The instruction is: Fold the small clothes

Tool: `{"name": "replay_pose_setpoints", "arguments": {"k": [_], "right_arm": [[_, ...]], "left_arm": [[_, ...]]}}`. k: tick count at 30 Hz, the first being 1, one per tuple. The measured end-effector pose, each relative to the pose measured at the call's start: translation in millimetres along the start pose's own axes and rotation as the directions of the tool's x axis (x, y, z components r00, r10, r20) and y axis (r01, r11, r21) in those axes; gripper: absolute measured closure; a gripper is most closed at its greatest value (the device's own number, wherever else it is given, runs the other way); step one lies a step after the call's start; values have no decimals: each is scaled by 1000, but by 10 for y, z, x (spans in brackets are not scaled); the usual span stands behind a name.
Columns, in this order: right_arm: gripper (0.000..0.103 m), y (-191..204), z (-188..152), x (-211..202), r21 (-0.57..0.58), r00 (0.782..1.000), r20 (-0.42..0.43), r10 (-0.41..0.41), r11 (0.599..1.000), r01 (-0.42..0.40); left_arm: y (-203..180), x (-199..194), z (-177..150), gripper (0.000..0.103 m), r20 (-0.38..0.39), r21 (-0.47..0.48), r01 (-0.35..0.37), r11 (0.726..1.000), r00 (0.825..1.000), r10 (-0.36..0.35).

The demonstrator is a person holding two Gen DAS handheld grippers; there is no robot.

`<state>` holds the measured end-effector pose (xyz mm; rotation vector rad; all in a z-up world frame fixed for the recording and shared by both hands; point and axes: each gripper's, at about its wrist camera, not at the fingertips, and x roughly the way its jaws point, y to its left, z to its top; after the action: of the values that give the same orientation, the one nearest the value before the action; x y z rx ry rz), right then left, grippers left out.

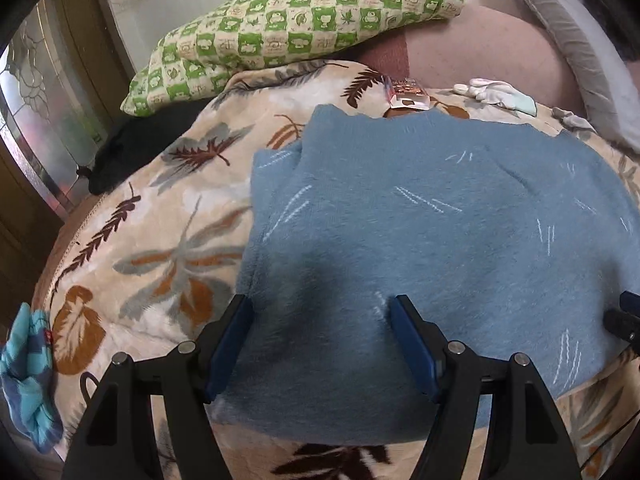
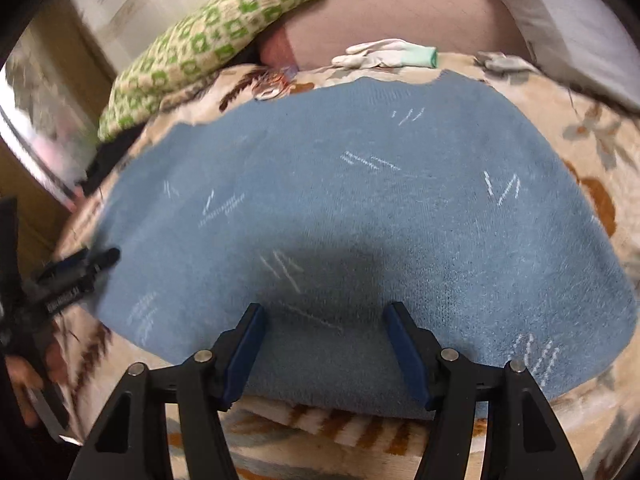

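Note:
A fuzzy blue sweater (image 1: 420,232) with pale dash marks lies spread flat on a leaf-patterned blanket (image 1: 160,208). In the left wrist view my left gripper (image 1: 322,308) hovers open above the sweater's near left part, and nothing sits between its blue pads. The right gripper's tip (image 1: 624,316) shows at the right edge. In the right wrist view my right gripper (image 2: 325,312) is open over the near hem of the sweater (image 2: 360,208), holding nothing. The left gripper (image 2: 92,260) appears at the sweater's left edge, with a person's hand (image 2: 24,380) below it.
A green checked pillow (image 1: 304,20) lies behind the blanket, with a black item (image 1: 132,148) beside it. A white glove (image 1: 496,92) and a small packet (image 1: 408,94) rest past the sweater's far edge. A grey cushion (image 1: 580,48) sits far right, turquoise cloth (image 1: 28,380) near left.

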<state>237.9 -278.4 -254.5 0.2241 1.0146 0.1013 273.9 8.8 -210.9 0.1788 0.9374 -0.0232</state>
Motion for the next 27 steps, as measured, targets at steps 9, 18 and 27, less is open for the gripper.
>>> {"name": "replay_pose_setpoints", "arguments": {"k": [9, 18, 27], "right_arm": [[36, -11, -111, -103, 17, 999, -35, 11, 1000, -10], [36, 94, -193, -689, 32, 983, 124, 136, 989, -141], [36, 146, -243, -762, 47, 981, 131, 146, 987, -153]], "left_arm": [[694, -193, -191, 30, -21, -260, 27, 965, 999, -34], [892, -364, -632, 29, -43, -436, 113, 893, 988, -146], [628, -193, -581, 23, -15, -444, 230, 866, 964, -264]]}}
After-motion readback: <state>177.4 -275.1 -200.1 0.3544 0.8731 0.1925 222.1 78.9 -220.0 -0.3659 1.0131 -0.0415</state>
